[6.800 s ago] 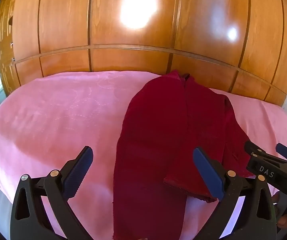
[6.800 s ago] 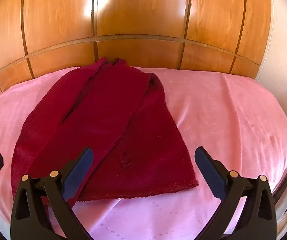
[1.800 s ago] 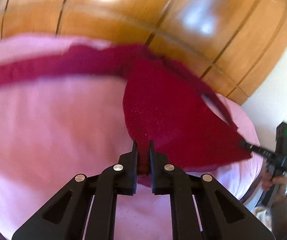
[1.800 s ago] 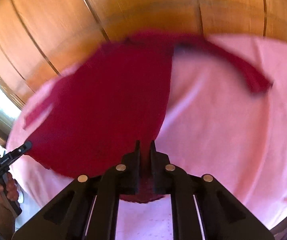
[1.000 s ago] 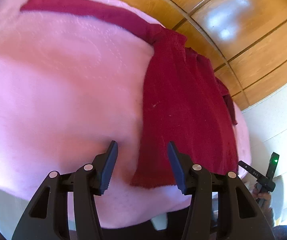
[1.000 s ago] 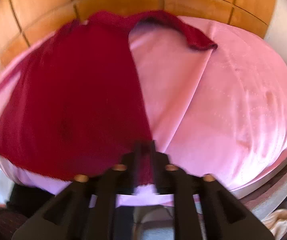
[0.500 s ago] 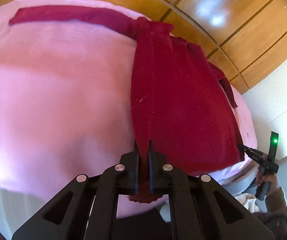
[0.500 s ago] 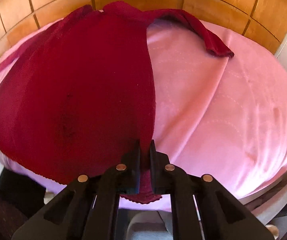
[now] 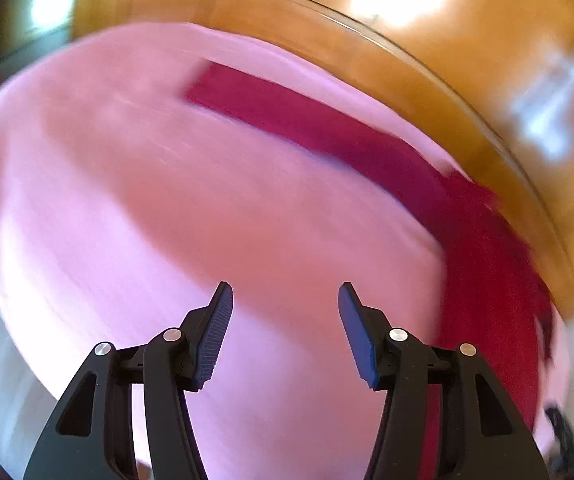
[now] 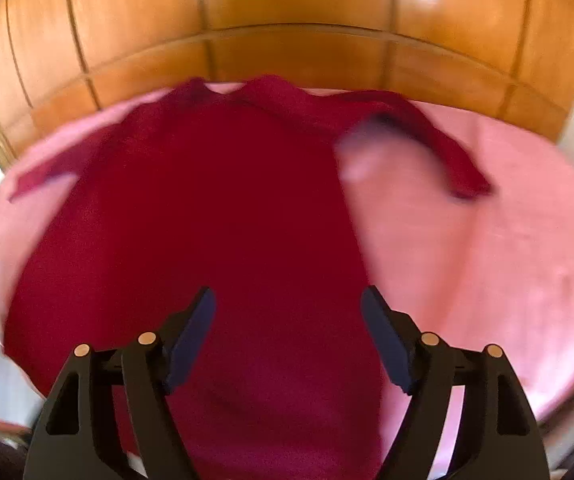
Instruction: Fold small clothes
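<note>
- Red sweater [image 10: 215, 208] spread flat on pink bed [image 10: 487, 280]; soft, limp, light, probably grippy knit.
- Left gripper [image 9: 285, 320] and right gripper [image 10: 287, 328] fingers just opened, wide, empty.
- Best hold: sleeve cuff [image 10: 467, 180] beyond right fingers; blurred.

sweater [image 10: 215, 216]: matt fuzzy knit | bedspread [image 9: 167, 216]: smooth cloth | wall panels [image 10: 287, 24]: glossy wood

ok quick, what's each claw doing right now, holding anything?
Left claw: just opened, nothing between the pads, over the pink sheet.
Right claw: just opened, empty, above the red top.
</note>
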